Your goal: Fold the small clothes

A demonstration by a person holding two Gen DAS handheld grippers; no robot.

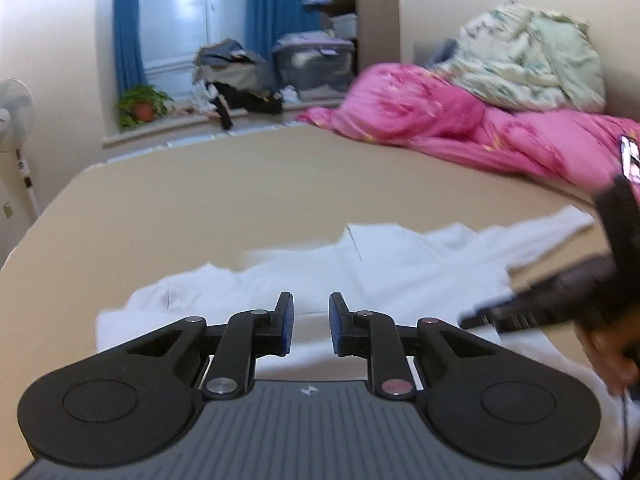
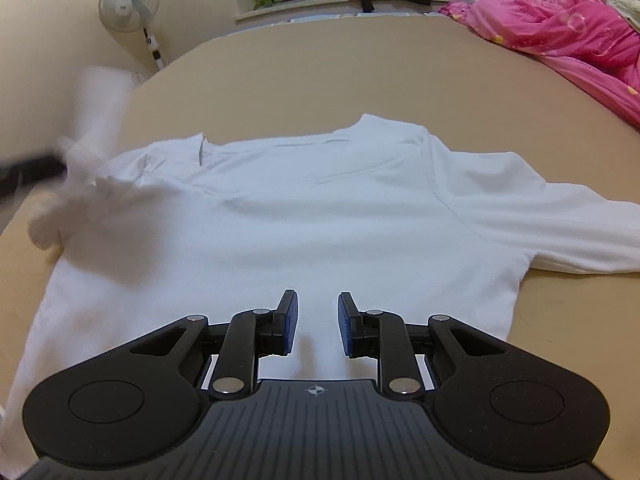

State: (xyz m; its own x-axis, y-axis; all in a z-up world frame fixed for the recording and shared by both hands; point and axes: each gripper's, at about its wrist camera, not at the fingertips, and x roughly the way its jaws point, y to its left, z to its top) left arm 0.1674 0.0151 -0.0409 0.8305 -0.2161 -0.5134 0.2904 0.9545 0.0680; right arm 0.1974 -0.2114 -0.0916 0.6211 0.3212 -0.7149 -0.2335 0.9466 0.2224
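Note:
A white long-sleeved shirt (image 2: 320,208) lies spread flat on the tan bed (image 2: 360,64), collar away from me. Its right sleeve stretches out to the right. Its left sleeve (image 2: 80,196) is bunched up and blurred beside a dark blurred shape at the left edge. My right gripper (image 2: 318,328) hovers over the shirt's lower middle, jaws apart, nothing between them. My left gripper (image 1: 310,328) is over the shirt (image 1: 400,264) too, jaws apart and empty. In the left wrist view, the other tool's dark body (image 1: 560,296) and a hand (image 1: 600,356) show blurred on the right.
A pink duvet (image 1: 440,120) and pale green bedding (image 1: 528,52) are heaped at the bed's far right. A standing fan (image 2: 128,0) is beyond the left edge. A potted plant (image 1: 142,104) and piled clothes sit on the window sill.

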